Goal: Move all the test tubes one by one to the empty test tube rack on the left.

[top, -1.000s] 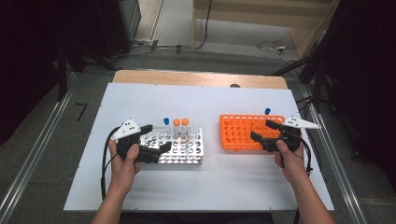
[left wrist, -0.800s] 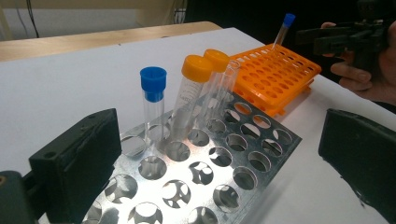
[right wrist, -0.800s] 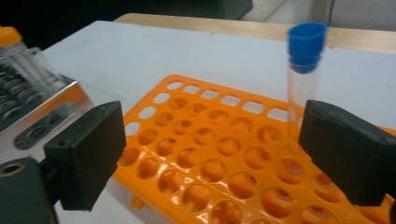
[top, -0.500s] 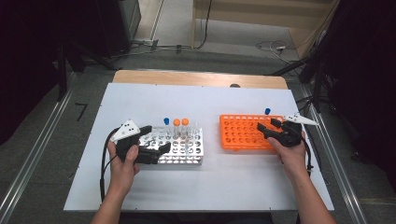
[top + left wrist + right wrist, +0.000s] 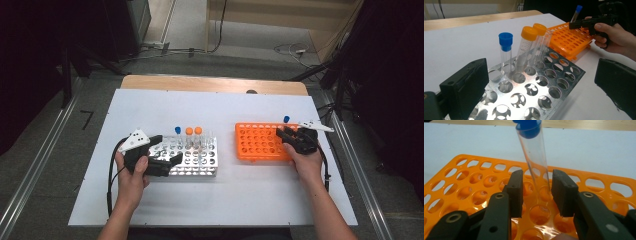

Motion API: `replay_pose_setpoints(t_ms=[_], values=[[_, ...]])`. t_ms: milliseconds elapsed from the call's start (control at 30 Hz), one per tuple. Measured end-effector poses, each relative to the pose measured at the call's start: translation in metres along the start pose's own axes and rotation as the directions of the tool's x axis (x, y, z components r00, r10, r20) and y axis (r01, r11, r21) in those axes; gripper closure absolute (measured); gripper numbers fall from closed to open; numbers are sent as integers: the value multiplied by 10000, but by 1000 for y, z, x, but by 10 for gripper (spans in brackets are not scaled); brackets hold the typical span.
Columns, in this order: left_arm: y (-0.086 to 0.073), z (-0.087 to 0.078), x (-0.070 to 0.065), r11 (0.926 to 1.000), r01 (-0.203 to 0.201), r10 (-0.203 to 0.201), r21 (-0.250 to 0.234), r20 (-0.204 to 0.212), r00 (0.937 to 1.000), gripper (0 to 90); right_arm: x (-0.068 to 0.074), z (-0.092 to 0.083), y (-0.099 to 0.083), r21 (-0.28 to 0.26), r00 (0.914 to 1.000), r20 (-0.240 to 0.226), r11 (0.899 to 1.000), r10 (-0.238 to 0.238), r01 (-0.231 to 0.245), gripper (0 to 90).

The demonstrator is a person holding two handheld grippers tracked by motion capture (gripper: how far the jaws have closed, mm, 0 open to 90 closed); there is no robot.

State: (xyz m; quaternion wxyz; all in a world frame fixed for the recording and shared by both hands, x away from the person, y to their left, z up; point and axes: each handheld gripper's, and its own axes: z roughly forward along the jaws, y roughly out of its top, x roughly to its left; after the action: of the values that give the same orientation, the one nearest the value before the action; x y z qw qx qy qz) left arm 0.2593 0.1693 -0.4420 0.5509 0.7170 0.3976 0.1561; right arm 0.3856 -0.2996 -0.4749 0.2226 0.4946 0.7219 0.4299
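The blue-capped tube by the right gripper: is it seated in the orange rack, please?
Seated. The blue-capped tube stands, slightly tilted, with its lower end in a hole of the orange rack; the right gripper has its jaws apart on either side, not touching it.

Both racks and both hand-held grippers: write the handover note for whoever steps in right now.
Right hand-held gripper: jaws open, straddling the blue-capped tube that leans in a hole of the orange rack; not clamped.
Left hand-held gripper: open, empty, at the near left end of the metal rack.
Metal rack holds one blue-capped tube, two orange-capped tubes and what looks like an uncapped clear one.
Done: apparently one tube placed in the orange rack.
Left, presumably: back the right gripper off and move the remaining tubes across.
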Motion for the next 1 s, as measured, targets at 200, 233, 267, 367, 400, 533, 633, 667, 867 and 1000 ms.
replay_pose_setpoints(t_ms=[200, 233, 267, 367, 400, 533, 633, 667, 867, 1000], values=[[-1, 2, -1, 10000, -35, 35, 56, 43, 10000, 0, 9, 4, 1, 79, 9957, 837, 9992, -389, 384, 708], [-1, 3, -2, 10000, -62, 62, 56, 74, 10000, 0, 9, 4, 1, 70, 9955, 888, 9995, -326, 321, 714], [-1, 3, -2, 9999, -91, 90, 64, 72, 9999, 0, 9, 4, 1, 91, 9950, 940, 9994, -349, 342, 720], [0, 4, -3, 9999, -100, 99, 73, 61, 9999, 0, 10, 4, 1, 40, 9936, 1050, 9991, -416, 414, 732], [0, 4, -3, 9999, -106, 106, 76, 66, 9999, 0, 10, 4, 1, -5, 9933, 1095, 9993, -369, 372, 748], [0, 3, -2, 9999, -96, 95, 59, 67, 9999, 0, 6, 2, 1, -166, 9938, 1107, 9998, -125, 145, 751], [0, 2, -2, 10000, -82, 81, 42, 56, 10000, 0, 5, 0, 1, -329, 9939, 1086, 9992, -184, 221, 751], [0, 2, -2, 10000, -65, 64, 39, 64, 10000, 0, 5, 0, 1, -383, 9936, 1112, 9990, -186, 230, 751], [1, 1, -2, 10000, -97, 97, -13, 53, 9999, 0, 4, -9, 4, -881, 9950, 986, 9959, -125, 213, 752], [2, 0, -3, 9999, -150, 151, -77, 80, 9999, 0, 5, -16, 7, -1186, 9958, 909, 9927, -107, 215, 752]])
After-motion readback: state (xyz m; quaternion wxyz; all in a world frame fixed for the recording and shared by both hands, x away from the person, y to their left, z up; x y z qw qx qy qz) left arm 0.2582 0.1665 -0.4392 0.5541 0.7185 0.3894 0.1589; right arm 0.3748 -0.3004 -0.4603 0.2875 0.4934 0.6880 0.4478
